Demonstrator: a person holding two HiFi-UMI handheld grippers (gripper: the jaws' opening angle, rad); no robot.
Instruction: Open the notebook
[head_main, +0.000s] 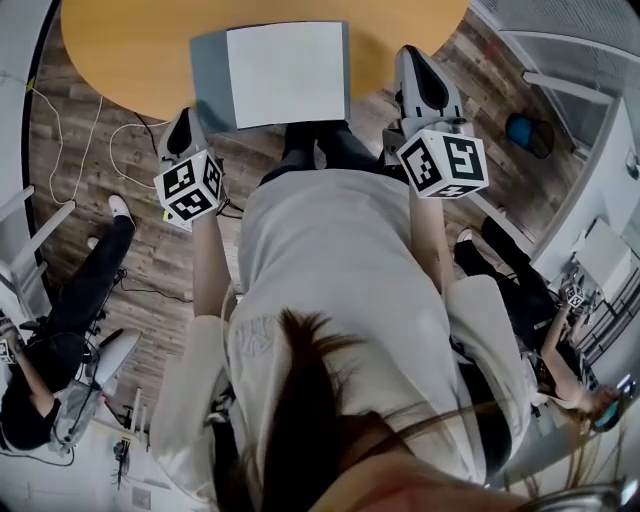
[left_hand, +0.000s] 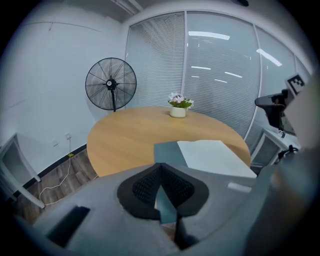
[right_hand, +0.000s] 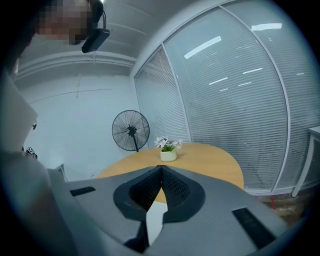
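The notebook (head_main: 285, 72) lies at the near edge of the round wooden table (head_main: 130, 50), with a grey cover (head_main: 209, 82) spread to the left and a white page up. In the left gripper view the notebook (left_hand: 212, 156) sits just beyond the jaws. My left gripper (head_main: 186, 120) hovers off the table edge by the cover's near left corner, jaws shut with nothing between them (left_hand: 161, 168). My right gripper (head_main: 410, 55) hangs to the right of the page, also shut and empty (right_hand: 161, 169). Neither gripper touches the notebook.
A small flower pot (left_hand: 178, 111) stands at the table's far side, with a black floor fan (left_hand: 110, 83) behind it. White cables (head_main: 110, 140) trail on the wood floor at left. People sit at left (head_main: 60, 330) and right (head_main: 540, 310). Glass walls with blinds (right_hand: 235, 100) ring the room.
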